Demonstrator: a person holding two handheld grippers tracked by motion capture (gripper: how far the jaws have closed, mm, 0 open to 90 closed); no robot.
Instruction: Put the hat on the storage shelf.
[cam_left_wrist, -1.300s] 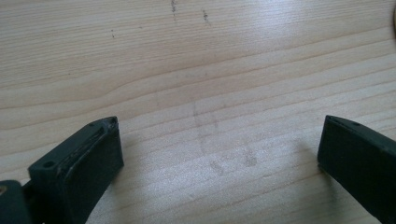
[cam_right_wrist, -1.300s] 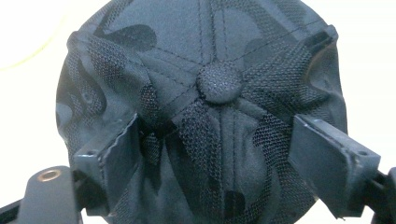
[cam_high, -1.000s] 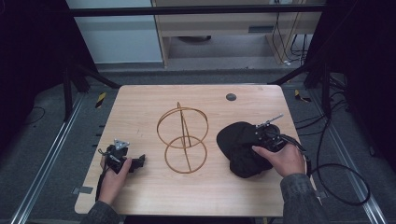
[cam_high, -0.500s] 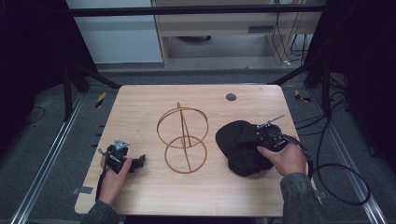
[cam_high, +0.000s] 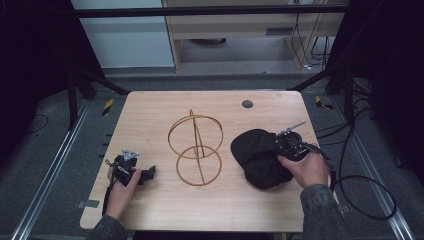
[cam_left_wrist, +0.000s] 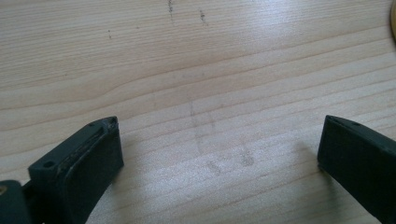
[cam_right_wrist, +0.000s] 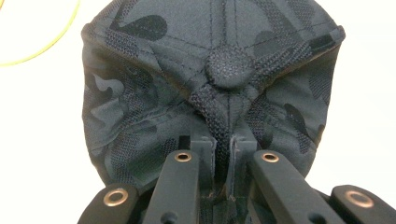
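Cap (cam_high: 257, 157), dark and crumpled, lies on the right half of the tabletop (cam_high: 150, 115) in the high view, just right of the wire stand (cam_high: 195, 150), a frame of thin golden hoops standing upright at the middle. Compared with a second ago the cap has slid a little toward that stand, and the right hand (cam_high: 305, 167) with its claw (cam_high: 280, 145) has followed it; the left hand (cam_high: 122, 185) and the left claw (cam_high: 145, 174) sit where they were, near the front left edge. A small dark disc (cam_high: 247, 104) rests near the far edge. Beyond the tabletop are grey floor, black frame legs, loose cables and a pale cabinet.

From the left claw view, the left claw (cam_left_wrist: 219, 154) is spread wide over bare, lightly scuffed wood, nothing between its jaws.

From the right claw view, the right claw (cam_right_wrist: 223, 149) is pinched tight on a fold of the cap (cam_right_wrist: 154, 84), just below the button at its crown; the cloth shows a dim camouflage print. A curve of the wire stand (cam_right_wrist: 42, 49) crosses the top left corner.
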